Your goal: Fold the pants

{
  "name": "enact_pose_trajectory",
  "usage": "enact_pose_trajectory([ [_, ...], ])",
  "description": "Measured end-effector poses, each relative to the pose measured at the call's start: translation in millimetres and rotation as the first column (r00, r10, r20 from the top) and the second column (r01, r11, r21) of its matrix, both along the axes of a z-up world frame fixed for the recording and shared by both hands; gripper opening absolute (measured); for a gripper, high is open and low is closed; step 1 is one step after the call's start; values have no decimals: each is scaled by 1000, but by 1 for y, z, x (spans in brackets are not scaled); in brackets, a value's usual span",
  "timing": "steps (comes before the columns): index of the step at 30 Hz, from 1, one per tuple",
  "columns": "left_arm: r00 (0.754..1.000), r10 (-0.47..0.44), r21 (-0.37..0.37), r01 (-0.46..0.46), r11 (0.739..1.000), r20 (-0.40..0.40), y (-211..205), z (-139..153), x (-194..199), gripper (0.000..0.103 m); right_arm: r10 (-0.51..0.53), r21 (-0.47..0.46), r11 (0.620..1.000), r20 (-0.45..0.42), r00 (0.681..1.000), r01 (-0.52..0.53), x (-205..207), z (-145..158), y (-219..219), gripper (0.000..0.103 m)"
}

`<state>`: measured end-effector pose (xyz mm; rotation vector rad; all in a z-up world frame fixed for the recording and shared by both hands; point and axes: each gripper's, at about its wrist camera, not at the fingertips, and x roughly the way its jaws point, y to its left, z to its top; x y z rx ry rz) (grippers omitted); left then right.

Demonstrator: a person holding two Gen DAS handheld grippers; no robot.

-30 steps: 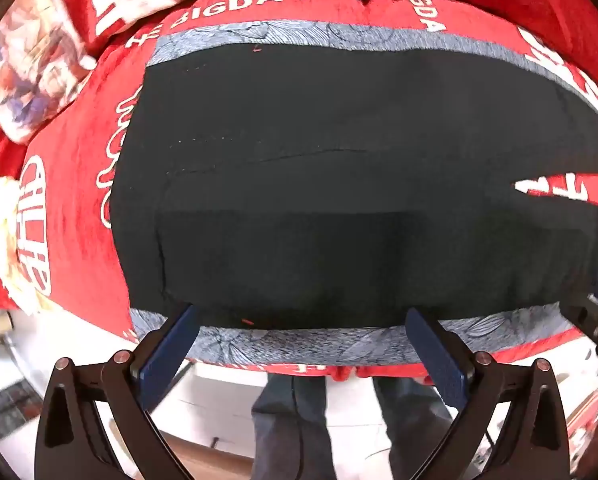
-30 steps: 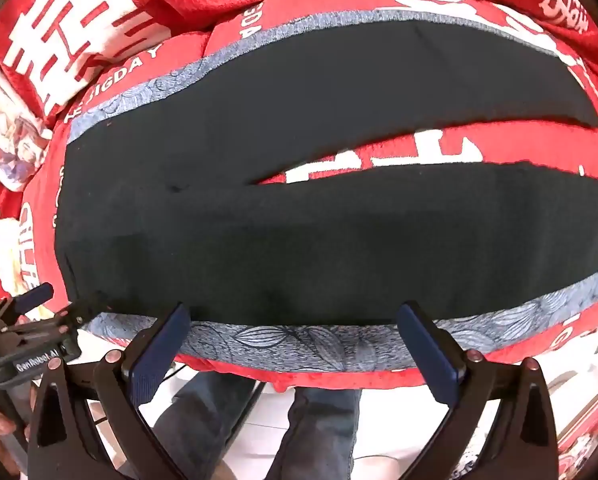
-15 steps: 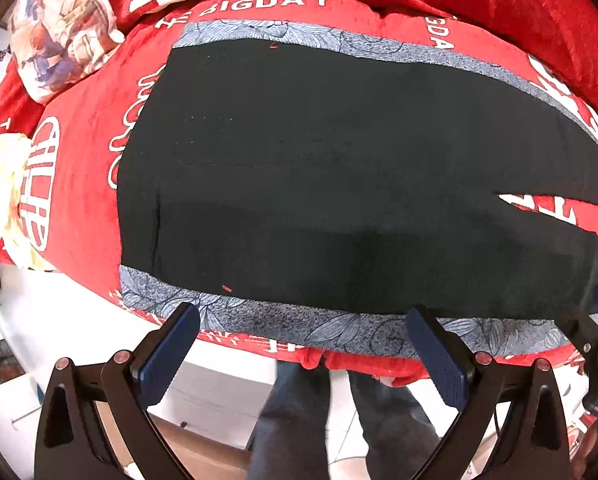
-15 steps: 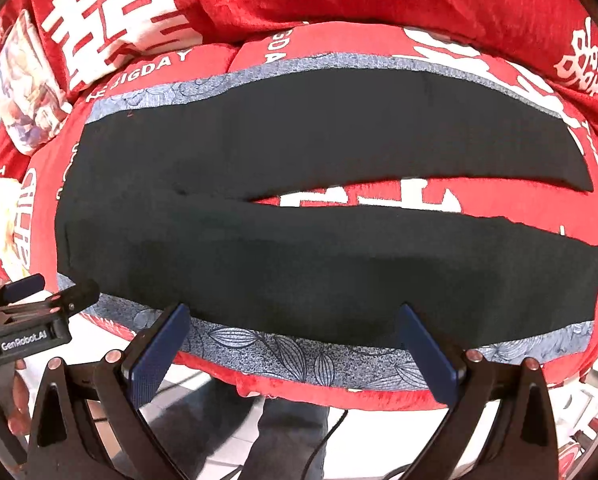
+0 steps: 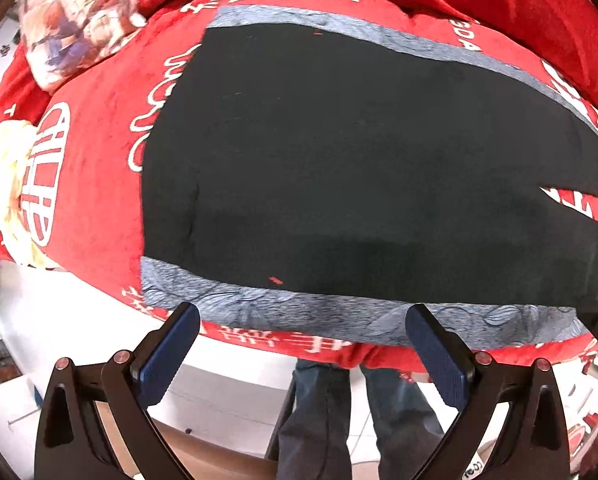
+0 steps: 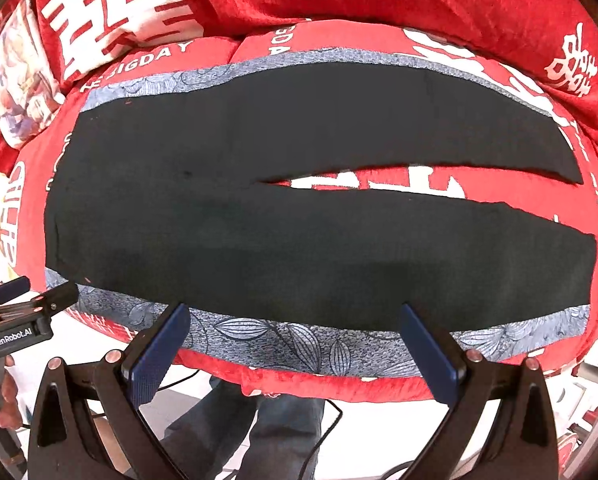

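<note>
Black pants [image 6: 299, 200] lie flat and spread out on a red printed blanket [image 6: 379, 0], waistband to the left, both legs running right with a narrow gap between them. The left wrist view shows the waist part of the pants [image 5: 339, 160]. My left gripper [image 5: 303, 344] hangs open over the near edge of the blanket, below the waist, holding nothing. My right gripper [image 6: 295, 344] is open too, just short of the near leg's hem side, clear of the cloth. The left gripper's tip [image 6: 27, 292] also shows at the left edge of the right wrist view.
A grey leaf-patterned strip [image 6: 307, 344] borders the pants on the near side. A patterned cushion [image 5: 67, 28] sits at the far left. A person's legs in blue jeans [image 5: 339, 412] stand on a white floor below the blanket's edge. A hand [image 6: 3, 396] holds the left gripper's handle.
Both grippers have pulled back and up from the pants' near edge, so more of the grey strip, the blanket and the full legs now show. Both stay open.
</note>
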<state>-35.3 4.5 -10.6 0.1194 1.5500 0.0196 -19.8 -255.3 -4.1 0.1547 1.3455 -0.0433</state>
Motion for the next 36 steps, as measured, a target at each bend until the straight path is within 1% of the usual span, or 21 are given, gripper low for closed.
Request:
enact_pose_trajectory([
  [3, 1000, 9, -9, -9, 1000, 4, 11, -1, -2, 103, -7, -6, 1000, 0, 1000, 7, -1, 1, 6, 103],
  [5, 1000, 11, -36, -11, 999, -5, 15, -2, -3, 103, -6, -10, 1000, -2, 1000, 6, -1, 2, 9, 103],
  [8, 1000, -2, -20, 2, 1000, 2, 18, -3, -5, 103, -6, -14, 1000, -7, 1000, 6, -3, 4, 14, 103],
  [11, 1000, 16, -19, -15, 1000, 18, 23, -1, -6, 103, -1, -8, 1000, -18, 1000, 1, -3, 4, 18, 103],
  [14, 999, 41, -38, -40, 998, 21, 30, -1, -9, 103, 11, -19, 1000, -26, 1000, -12, -4, 2, 23, 103],
  [17, 999, 41, -60, -40, 997, 7, 33, -4, -12, 103, 20, -15, 1000, -30, 999, -21, -2, 0, 26, 103],
  [21, 999, 51, -53, -51, 997, 4, 39, -8, -16, 103, 23, -21, 999, -36, 999, -24, -2, -2, 30, 103],
  [27, 998, 59, -50, -59, 997, 7, 40, -11, -11, 103, 22, -8, 1000, -37, 999, -22, 0, -2, 30, 103],
  [36, 999, 40, -69, -37, 997, 29, 36, -10, -10, 103, 29, -26, 999, -46, 999, -30, 1, -5, 29, 103],
])
